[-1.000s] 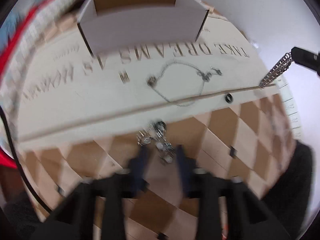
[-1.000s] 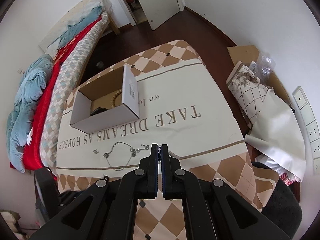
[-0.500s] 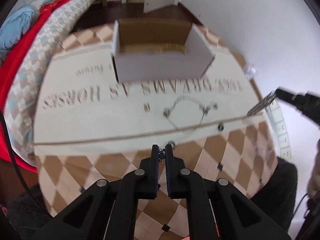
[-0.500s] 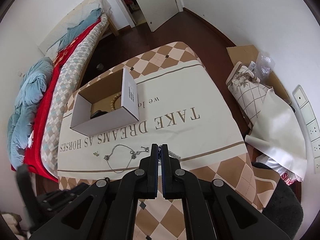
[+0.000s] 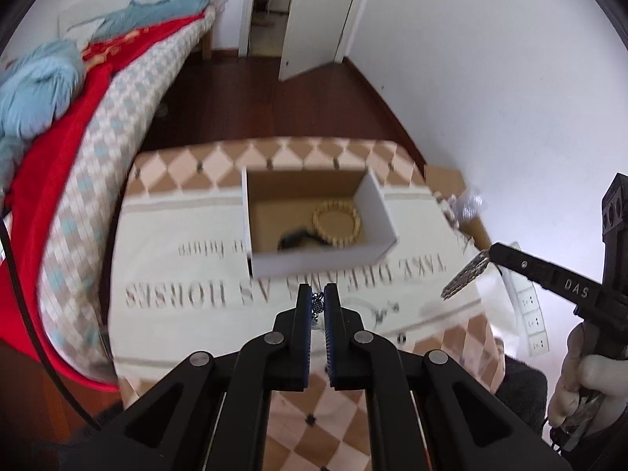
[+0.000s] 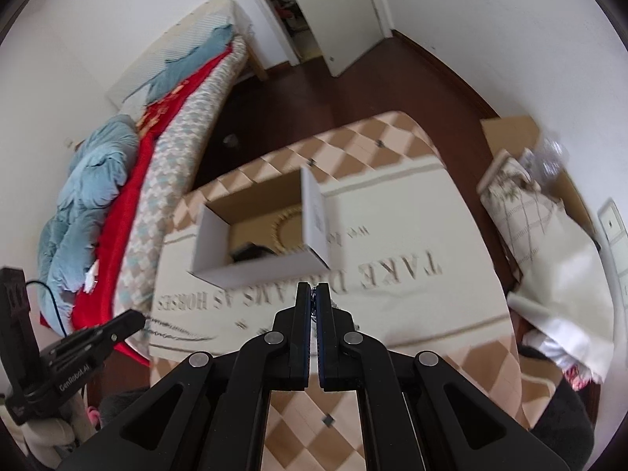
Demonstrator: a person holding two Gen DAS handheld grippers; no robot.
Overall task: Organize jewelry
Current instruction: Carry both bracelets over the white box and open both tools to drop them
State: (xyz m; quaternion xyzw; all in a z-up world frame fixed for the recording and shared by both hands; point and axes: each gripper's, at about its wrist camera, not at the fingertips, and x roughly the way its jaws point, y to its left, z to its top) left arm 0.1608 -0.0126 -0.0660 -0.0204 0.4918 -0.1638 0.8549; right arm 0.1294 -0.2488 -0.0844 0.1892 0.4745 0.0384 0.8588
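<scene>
An open cardboard box (image 5: 376,204) (image 6: 314,212) stands on the cloth-covered table. It holds a gold beaded bracelet (image 5: 336,223) (image 6: 286,227) and a dark item (image 5: 294,240). My left gripper (image 5: 318,294) is shut on a small silver jewelry piece (image 5: 317,306), raised above the table short of the box. My right gripper (image 6: 313,292) is shut on a silver chain bracelet (image 5: 465,274), held in the air at the right. A thin necklace (image 5: 382,308) lies on the cloth, partly hidden by my left fingers.
The table (image 5: 165,259) has a cream cloth with lettering and a checked border. A bed (image 5: 59,125) with red and blue bedding runs along the left. Bags and cardboard (image 6: 549,235) lie on the floor at the right. An open door (image 5: 314,15) is at the back.
My left gripper shut on the small jewelry piece and lifted it, rising away from the table towards the box. My right gripper stayed shut on the chain and moved slightly.
</scene>
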